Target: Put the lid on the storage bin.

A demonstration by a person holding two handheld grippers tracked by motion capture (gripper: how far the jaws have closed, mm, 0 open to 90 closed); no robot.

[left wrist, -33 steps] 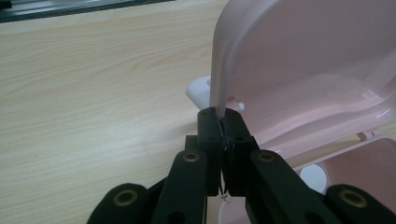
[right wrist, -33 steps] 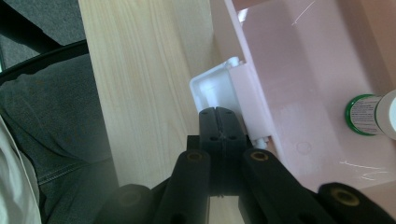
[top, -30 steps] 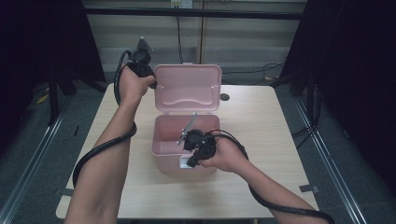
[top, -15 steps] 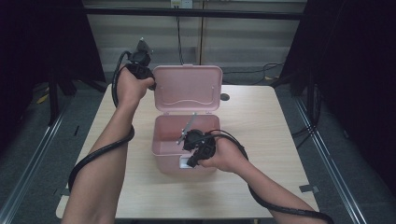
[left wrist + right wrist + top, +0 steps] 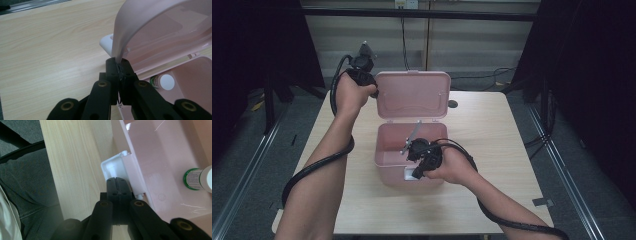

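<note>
Near the middle of the wooden tabletop (image 5: pixel 492 130) sat the pink box (image 5: pixel 409 167), its hinged lid (image 5: pixel 413 95) standing upright at the far side. Along the lid's left edge the left tool (image 5: pixel 373 90) had its jaws pressed together on the thin pink rim, and the left gripper view showed that rim running down between the two black pads (image 5: pixel 111 72). On the near wall of the box the right tool (image 5: pixel 418 172) was pressed shut too, its tips lying against the white latch (image 5: pixel 115 168) at the front rim; I could not tell whether it actually pinched the latch. Inside the box lay a small bottle (image 5: pixel 198 178) with a green-edged label and a white cap, close to one wall. Black cables trailed from both tools back along the person's forearms, and a small dark round mark (image 5: pixel 452 104) showed on the tabletop just right of the lid.
</note>
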